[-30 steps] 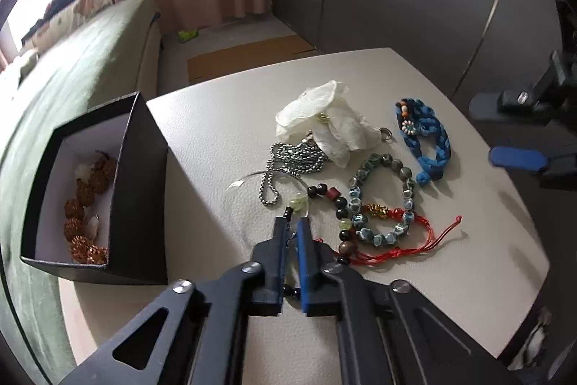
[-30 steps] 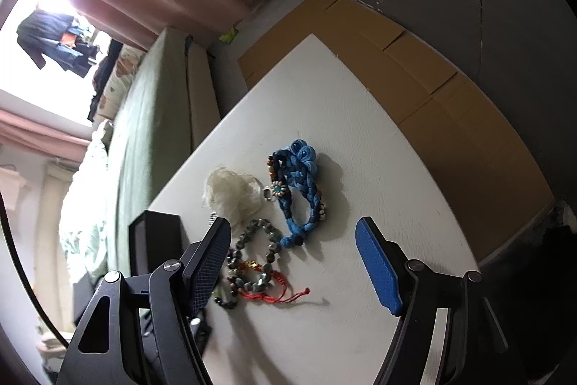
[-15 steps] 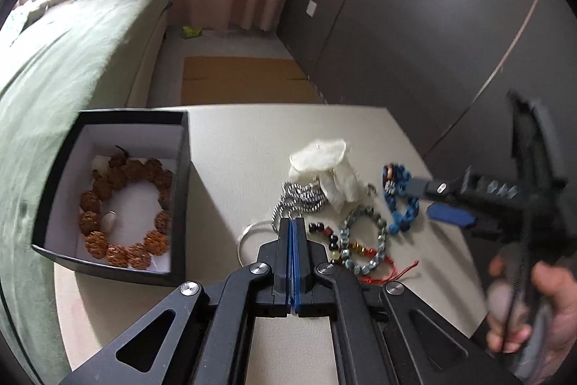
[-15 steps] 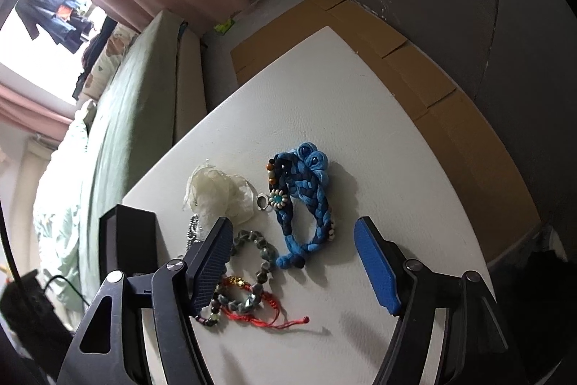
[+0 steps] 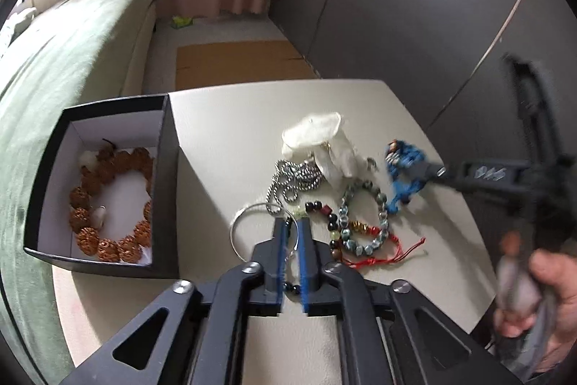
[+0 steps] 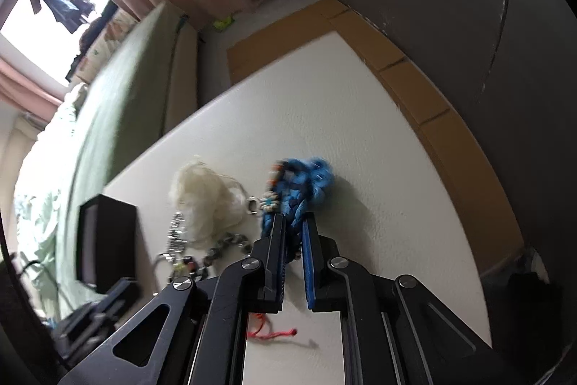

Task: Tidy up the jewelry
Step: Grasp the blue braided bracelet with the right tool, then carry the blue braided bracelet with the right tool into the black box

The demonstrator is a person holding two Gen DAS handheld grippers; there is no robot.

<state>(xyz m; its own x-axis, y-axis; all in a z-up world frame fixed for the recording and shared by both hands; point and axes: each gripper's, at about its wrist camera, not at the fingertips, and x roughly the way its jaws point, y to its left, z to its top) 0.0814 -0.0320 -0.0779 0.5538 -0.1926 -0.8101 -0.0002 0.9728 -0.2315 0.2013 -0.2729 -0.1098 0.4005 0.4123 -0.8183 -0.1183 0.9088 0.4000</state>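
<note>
Jewelry lies on a white table. My left gripper points down at a silver bangle and a strand of dark mixed beads. Its jaws are opening, and the bangle's wire and a few dark beads sit in the narrow gap. My right gripper is shut on a blue braided bracelet. In the left wrist view the right gripper reaches in from the right onto that blue braided bracelet. A black box at the left holds a brown bead bracelet.
A white cloth pouch, a silver chain and a grey-blue bead bracelet with red cord lie between the two grippers. A person's hand holds the right tool. A green sofa runs along the table's left side.
The right jaws went from wide open to shut on the blue bracelet. The left jaws were fully shut half a second ago and now show a small gap.
</note>
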